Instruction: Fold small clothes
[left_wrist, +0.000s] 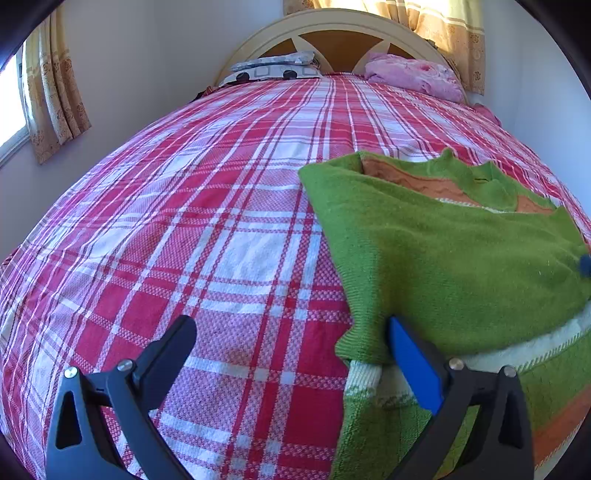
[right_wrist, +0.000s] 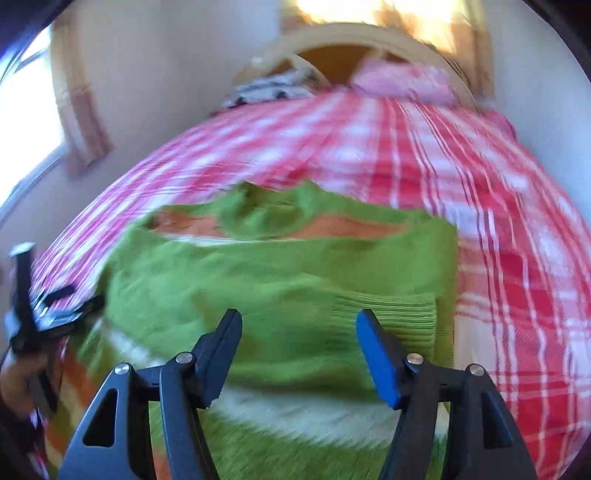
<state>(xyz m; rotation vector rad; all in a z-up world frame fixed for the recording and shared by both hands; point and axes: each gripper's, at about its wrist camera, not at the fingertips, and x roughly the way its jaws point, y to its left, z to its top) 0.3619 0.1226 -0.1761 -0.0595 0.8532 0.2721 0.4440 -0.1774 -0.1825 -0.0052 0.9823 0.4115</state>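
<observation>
- My right gripper (right_wrist: 299, 354) gapes wide over the green sweater (right_wrist: 280, 288), gripping nothing; the view is blurred.
- My left gripper (left_wrist: 291, 354) is also wide open and empty, its blue finger (left_wrist: 413, 365) at the sweater's left edge, lower right of the frame.
- The sweater lies on the plaid bedspread (left_wrist: 207, 221), both sleeves seemingly folded in.
- Next, I judge: pinch both hem corners evenly, lift low, fold toward the collar (right_wrist: 273, 210).
- No containers visible.

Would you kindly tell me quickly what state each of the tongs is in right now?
Left tongs: open, holding nothing, beside the green knitted sweater.
Right tongs: open, holding nothing, over the sweater.
</observation>
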